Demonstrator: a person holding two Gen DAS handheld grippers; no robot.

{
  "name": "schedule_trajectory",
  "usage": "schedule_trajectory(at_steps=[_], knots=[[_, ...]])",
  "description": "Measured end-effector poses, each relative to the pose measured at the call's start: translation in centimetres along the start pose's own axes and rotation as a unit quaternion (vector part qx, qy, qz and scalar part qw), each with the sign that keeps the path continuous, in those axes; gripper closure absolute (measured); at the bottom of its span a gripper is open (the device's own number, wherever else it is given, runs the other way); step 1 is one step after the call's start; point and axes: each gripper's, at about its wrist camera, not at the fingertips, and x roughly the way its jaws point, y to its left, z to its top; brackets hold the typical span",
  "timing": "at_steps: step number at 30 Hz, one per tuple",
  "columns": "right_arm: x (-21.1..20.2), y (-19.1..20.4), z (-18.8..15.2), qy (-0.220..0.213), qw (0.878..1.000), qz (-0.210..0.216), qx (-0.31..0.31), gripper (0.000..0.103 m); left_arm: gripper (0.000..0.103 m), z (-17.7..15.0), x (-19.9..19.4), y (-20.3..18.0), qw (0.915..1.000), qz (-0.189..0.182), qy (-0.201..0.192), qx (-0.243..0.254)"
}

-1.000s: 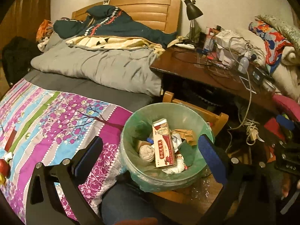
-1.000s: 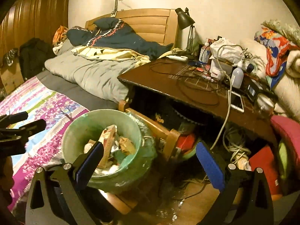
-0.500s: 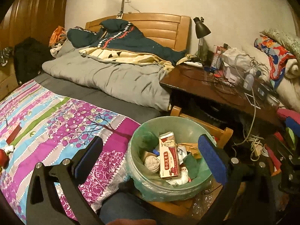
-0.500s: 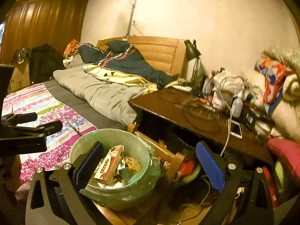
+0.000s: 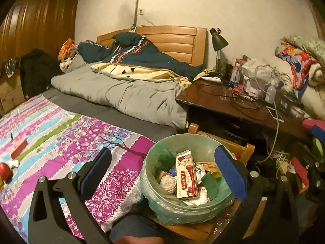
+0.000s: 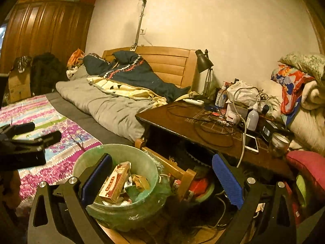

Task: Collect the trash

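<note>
Glossy wood desk [image 6: 182, 122]; plastic-lined bin [image 5: 162, 156]; cardboard carton [image 5: 185, 174].

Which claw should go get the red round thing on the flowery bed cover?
Left, probably. The left claw hangs open over the bed cover, on the red round thing's side. The right claw, also open, sits by the bin and desk, farther away.

Bin [image 5: 160, 142] mouth open — desk [image 5: 213, 101] crowds right.

Green-lined trash bin [image 5: 162, 201] on wooden chair, w/ red-white carton [image 5: 185, 175] upright among wrappers
</note>
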Motion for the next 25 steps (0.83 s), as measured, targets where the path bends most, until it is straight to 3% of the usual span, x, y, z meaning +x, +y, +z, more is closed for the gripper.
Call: schedule_trajectory(at_steps=[5, 7, 17, 25], knots=[[-0.1, 0.0, -0.3, 0.000, 1.000, 0.000, -0.006, 0.005, 0.005, -0.1, 0.1, -0.8, 0.9998, -0.010, 0.007, 0.017], [0.0, -0.4, -0.2, 0.002, 1.000, -0.002, 0.001, 0.005, 0.005, -0.3, 0.1, -1.0, 0.9997, 0.004, -0.003, 0.023], [0.3, -1.0, -0.6, 0.010, 1.000, -0.011, 0.000, 0.005, 0.005, -0.8, 0.1, -2.4, 0.9982, 0.004, -0.003, 0.059], [0.6, -1.5, -0.7, 0.024, 1.000, -0.010, 0.009, 0.005, 0.005, -0.5, 0.1, -3.3, 0.9964, 0.016, 0.020, 0.080]])
